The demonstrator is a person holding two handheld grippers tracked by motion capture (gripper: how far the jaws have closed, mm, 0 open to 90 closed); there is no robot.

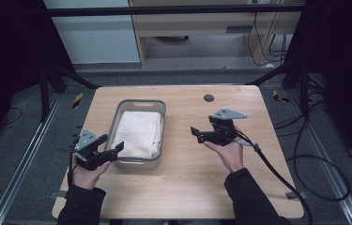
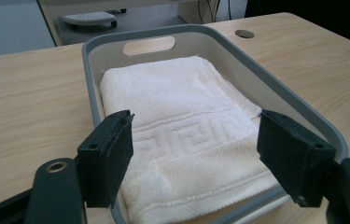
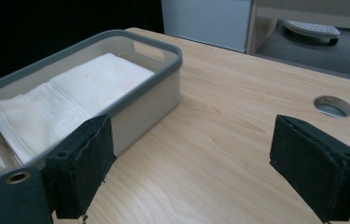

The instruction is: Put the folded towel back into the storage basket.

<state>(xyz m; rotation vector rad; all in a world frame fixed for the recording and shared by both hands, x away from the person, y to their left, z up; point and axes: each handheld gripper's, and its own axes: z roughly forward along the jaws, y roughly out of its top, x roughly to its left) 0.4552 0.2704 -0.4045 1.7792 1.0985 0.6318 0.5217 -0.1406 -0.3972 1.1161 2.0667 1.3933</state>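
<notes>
A grey plastic bin (image 1: pixel 161 123) with handle slots stands on the wooden table, left of centre. Inside it lies a folded white towel (image 1: pixel 138 133) (image 2: pixel 182 126) (image 3: pixel 60 102) with a woven border pattern. My left gripper (image 1: pixel 110 144) (image 2: pixel 196 149) hovers at the bin's near end, jaws wide apart over the towel, nothing pressed between them. To the right of the bin my right gripper (image 1: pixel 196 133) (image 3: pixel 191 163) is held above bare tabletop, pointing left toward the bin (image 3: pixel 154 100), open and empty.
A round cable hole (image 1: pixel 209 98) (image 3: pixel 333 106) sits in the table (image 1: pixel 239 187) near its far edge. A black cable (image 1: pixel 277 171) trails from the right gripper off the table's right side. A chair base and cabinets stand on the floor beyond the table.
</notes>
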